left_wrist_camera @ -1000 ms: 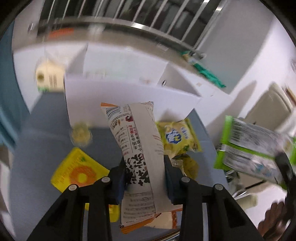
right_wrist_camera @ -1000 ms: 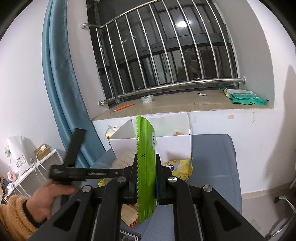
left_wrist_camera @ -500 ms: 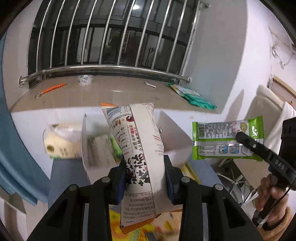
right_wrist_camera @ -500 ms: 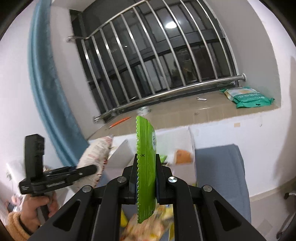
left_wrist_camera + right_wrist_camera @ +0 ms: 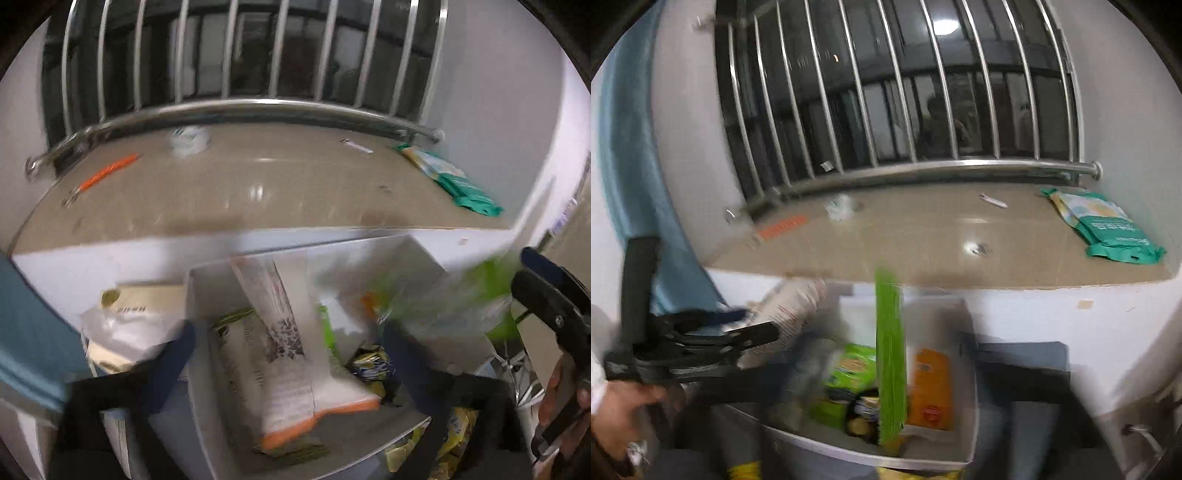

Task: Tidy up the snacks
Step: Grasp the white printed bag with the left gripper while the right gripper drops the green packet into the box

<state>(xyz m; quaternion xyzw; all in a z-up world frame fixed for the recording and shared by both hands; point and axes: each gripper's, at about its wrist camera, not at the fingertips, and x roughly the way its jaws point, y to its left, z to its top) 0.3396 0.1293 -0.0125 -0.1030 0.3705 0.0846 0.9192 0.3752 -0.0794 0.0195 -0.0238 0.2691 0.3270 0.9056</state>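
While both pairs of jaws are opening, two packets drop free into the white box (image 5: 207,424) directly beneath. Left gripper (image 5: 288,354): white-and-orange snack bag (image 5: 291,354) between its spread fingers, untouched, long axis pointing away, printed text blurred. Right gripper (image 5: 890,369): green packet (image 5: 890,354), edge-on, upright, between its parted fingers above other snacks.

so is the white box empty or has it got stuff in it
Not empty: the white box holds an orange packet and a green packet, among others.
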